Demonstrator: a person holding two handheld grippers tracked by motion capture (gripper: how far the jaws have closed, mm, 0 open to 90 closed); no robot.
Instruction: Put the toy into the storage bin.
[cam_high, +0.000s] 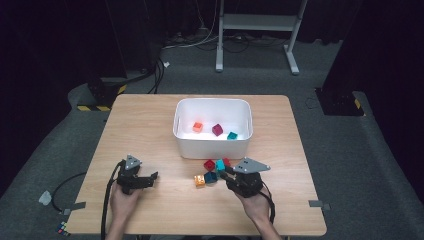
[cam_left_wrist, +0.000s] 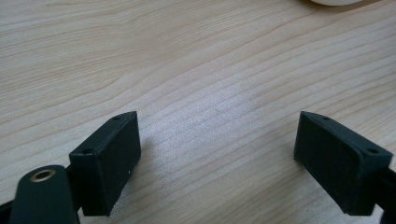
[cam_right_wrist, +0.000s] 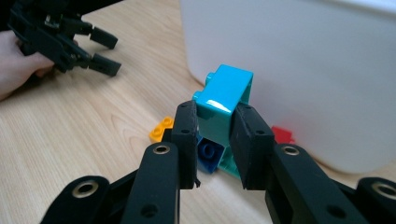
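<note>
Nearest the person, right of the white bin's front: right gripper (cam_right_wrist: 212, 135) in the person's hand, jaws pinched on the turquoise brick (cam_right_wrist: 223, 100), which is lifted clear of the wooden table (cam_high: 150, 125)
Turquoise brick: tilted, studs facing up and left in the right gripper view, just in front of the bin's front wall
Left of the bin's front, well apart from it: left gripper (cam_left_wrist: 217, 158), jaws spread wide over bare wood, nothing between them; a hand holds it low on the table
Under the held brick, just before the bin wall: dark blue brick (cam_right_wrist: 208, 155) with a teal brick (cam_right_wrist: 229, 163) beside it
Left of those: orange brick (cam_high: 200, 180), lying on the table
Close to the bin's front wall: red brick (cam_high: 209, 164)
White bin (cam_high: 186, 142): stands at the table's middle, open top
Inside the bin: orange cube (cam_high: 198, 127) at left, magenta cube (cam_high: 217, 130) in the middle, teal cube (cam_high: 232, 135) at right, each apart from the others
</note>
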